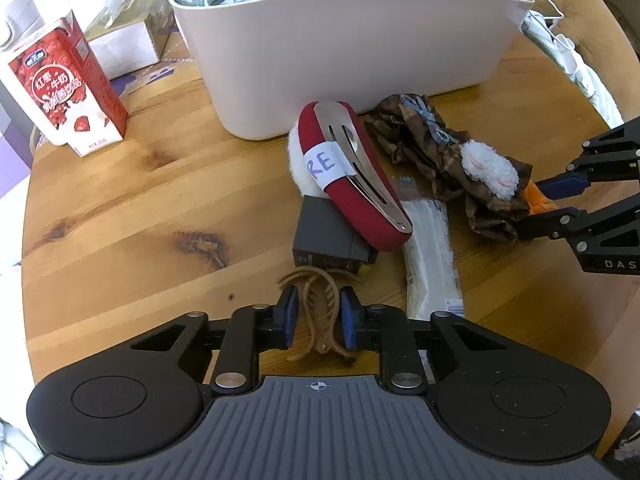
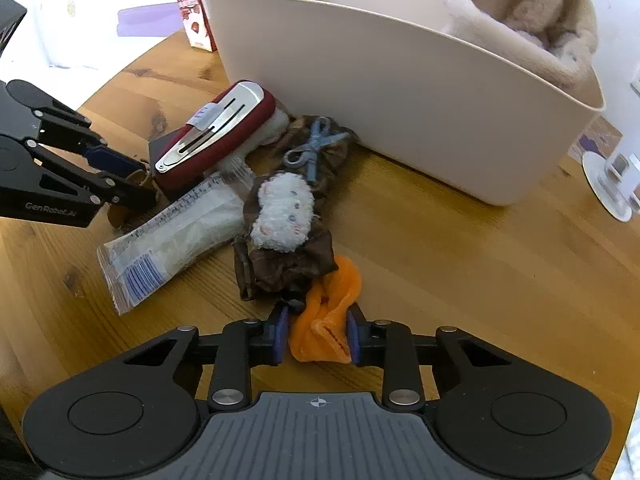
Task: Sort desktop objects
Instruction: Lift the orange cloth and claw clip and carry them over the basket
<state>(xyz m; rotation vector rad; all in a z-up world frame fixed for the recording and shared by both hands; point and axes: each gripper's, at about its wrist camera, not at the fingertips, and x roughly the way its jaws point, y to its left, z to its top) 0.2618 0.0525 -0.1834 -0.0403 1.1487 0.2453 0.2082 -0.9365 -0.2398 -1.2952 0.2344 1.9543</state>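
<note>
Left wrist view: left gripper sits low centre of frame, its blue pads drawn in against a tan claw hair clip, which stands between them on the wooden table. Grip looks made; pads touch the clip's sides.

Right wrist view: right gripper at lower centre, jaws narrowed onto a bunched orange cloth. Pads press both flanks of the fabric. The same gripper shows at the right edge of the left view, orange visible at its tips.

Pile in mid-frame, left view:
- red hair clip with a metal snap bar and a white paper band, lying tilted across a dark grey box; white fluffy trim under its upper end.
- clear plastic packet just right of the box, running toward the lower right.
- brown patterned fabric piece with a blue bow and a white fuzzy patch, stretching from the bin's foot toward the right gripper; it touches the orange cloth.

White plastic bin fills the upper centre, holding a grey-green cloth and a pale pink fluffy item. Pile lies directly before its near wall.

Upper left of left view: red milk carton upright, tissue box behind it.
</note>
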